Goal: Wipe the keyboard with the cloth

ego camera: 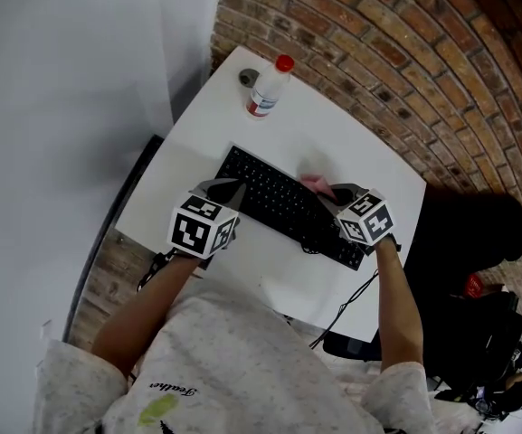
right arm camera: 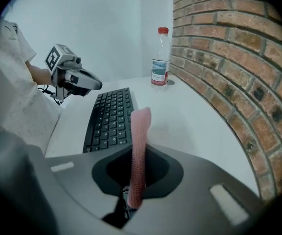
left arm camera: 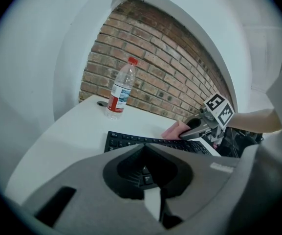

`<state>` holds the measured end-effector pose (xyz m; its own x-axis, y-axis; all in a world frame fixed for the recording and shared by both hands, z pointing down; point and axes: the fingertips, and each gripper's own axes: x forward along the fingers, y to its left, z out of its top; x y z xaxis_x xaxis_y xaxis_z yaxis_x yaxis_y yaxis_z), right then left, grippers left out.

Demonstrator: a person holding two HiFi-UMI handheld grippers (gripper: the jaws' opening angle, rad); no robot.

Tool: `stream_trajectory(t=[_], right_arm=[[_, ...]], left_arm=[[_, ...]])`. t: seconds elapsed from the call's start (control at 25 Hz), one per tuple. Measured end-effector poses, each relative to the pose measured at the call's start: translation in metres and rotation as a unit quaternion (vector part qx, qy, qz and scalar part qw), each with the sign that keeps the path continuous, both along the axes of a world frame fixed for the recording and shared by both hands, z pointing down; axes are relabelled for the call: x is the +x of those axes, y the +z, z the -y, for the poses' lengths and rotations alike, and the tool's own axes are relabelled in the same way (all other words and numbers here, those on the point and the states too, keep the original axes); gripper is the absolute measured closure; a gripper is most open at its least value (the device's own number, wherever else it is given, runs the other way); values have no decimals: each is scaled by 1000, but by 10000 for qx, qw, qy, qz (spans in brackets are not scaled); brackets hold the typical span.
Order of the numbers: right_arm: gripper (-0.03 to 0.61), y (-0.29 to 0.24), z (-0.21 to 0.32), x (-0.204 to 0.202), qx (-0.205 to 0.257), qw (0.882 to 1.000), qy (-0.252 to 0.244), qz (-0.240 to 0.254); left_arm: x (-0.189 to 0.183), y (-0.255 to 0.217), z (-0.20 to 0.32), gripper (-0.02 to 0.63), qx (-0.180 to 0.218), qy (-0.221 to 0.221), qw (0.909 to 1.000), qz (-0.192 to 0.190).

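A black keyboard [ego camera: 288,208] lies slantwise on the white table [ego camera: 333,125]. My left gripper [ego camera: 227,188] is shut with nothing between its jaws, its tips at the keyboard's left end [left arm camera: 131,141]. My right gripper [ego camera: 330,192] is shut on a pink cloth [ego camera: 315,184] over the keyboard's right half, near its far edge. In the right gripper view the cloth [right arm camera: 141,126] stands up from between the jaws, with the keyboard [right arm camera: 109,119] to its left. Each gripper shows in the other's view: the right gripper [left arm camera: 195,129] and the left gripper [right arm camera: 89,83].
A clear water bottle [ego camera: 268,87] with a red cap stands at the table's far corner beside a small round grey hole [ego camera: 248,77]. A brick wall [ego camera: 405,52] runs along the table's far side. A black cable [ego camera: 342,310] hangs off the near edge. Dark things [ego camera: 478,242] sit at the right.
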<state>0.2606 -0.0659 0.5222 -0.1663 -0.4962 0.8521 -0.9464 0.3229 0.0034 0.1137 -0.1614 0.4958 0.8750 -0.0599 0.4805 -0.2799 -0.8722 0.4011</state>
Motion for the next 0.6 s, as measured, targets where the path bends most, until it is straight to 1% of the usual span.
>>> stream_trajectory(t=[0.24,0.6], right_arm=[[554,3,22,-14,-29,9999,-144,13],[554,3,53,-37,-4,9995,-326,30]], left_arm=[[-15,4,18,621,-39,-144,9999,-15],[-34,12,38,621,-69,-243,9997,14]])
